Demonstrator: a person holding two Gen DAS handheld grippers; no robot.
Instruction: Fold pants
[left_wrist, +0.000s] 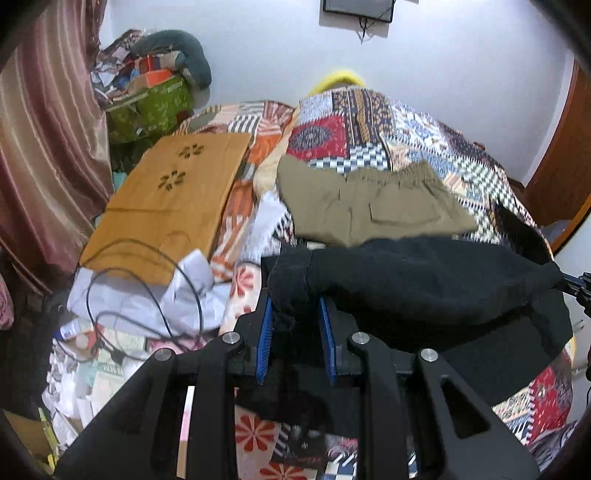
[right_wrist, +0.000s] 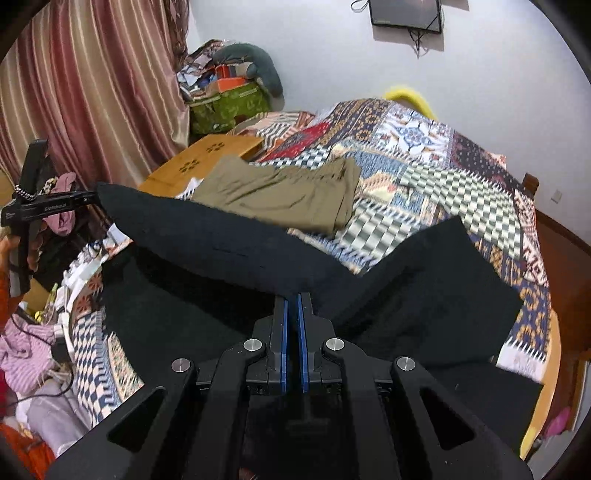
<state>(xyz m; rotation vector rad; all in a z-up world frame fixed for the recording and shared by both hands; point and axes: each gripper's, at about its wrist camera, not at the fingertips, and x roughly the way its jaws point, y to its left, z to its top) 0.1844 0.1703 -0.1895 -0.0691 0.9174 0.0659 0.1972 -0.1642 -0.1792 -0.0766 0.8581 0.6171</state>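
Observation:
Black pants (left_wrist: 424, 280) hang stretched between both grippers above the patchwork bed. My left gripper (left_wrist: 295, 306) is shut on a bunched end of the black cloth, which fills the gap between its blue pads (left_wrist: 327, 325). Shut on the other end of the black pants (right_wrist: 207, 240) is my right gripper (right_wrist: 294, 299), its blue pads pressed nearly together. The raised fold runs from it to the left gripper (right_wrist: 94, 192) at the far left. A lower layer of the pants (right_wrist: 424, 295) lies flat on the bed. The right gripper's tip (left_wrist: 576, 284) shows at the right edge.
Folded olive pants (left_wrist: 373, 206) (right_wrist: 280, 195) lie on the quilt (left_wrist: 369, 129) beyond the black pair. A wooden lap table (left_wrist: 173, 199) sits at the left, with papers and a black cable (left_wrist: 147, 295) below it. A green bag (left_wrist: 155, 107) and a curtain (left_wrist: 48, 147) are far left.

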